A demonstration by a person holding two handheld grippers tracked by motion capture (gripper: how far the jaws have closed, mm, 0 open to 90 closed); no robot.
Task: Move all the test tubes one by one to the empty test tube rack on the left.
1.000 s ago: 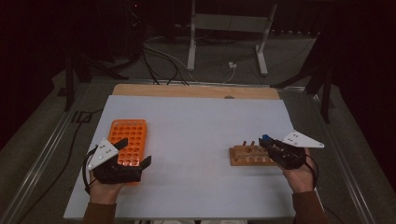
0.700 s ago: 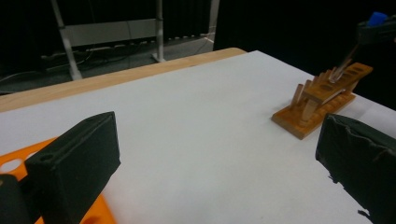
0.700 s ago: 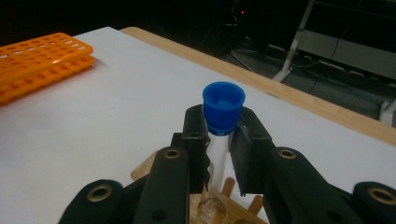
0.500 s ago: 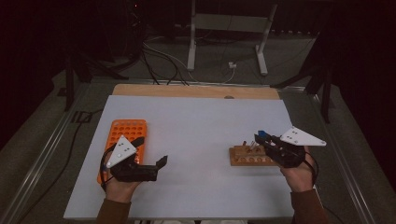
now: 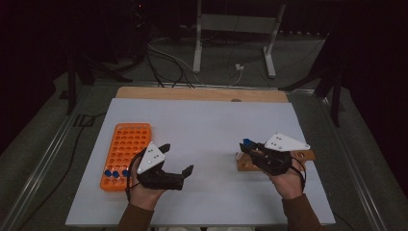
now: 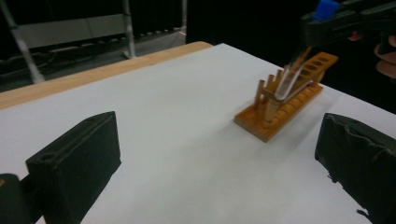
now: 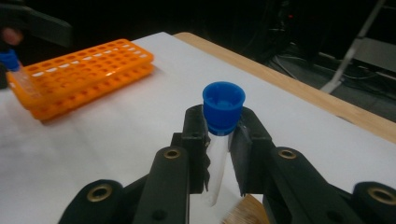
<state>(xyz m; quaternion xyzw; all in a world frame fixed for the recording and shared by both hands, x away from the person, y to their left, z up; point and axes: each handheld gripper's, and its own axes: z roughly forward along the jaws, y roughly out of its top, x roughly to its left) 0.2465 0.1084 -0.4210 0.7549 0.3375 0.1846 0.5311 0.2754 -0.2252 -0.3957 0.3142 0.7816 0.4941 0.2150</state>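
Table (image 5: 211,120) middle and far half bare, open path; orange rack (image 5: 126,149) blocks left, wooden rack (image 5: 250,163) blocks right

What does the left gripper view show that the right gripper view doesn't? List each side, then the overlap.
Left gripper view: the whole wooden rack, the open left fingers. Right gripper view: the orange rack, the right fingers shut on the blue-capped tube up close. Both: that tube, the white tabletop.

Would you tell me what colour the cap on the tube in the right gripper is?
Blue. The cap shows best in the right gripper view.
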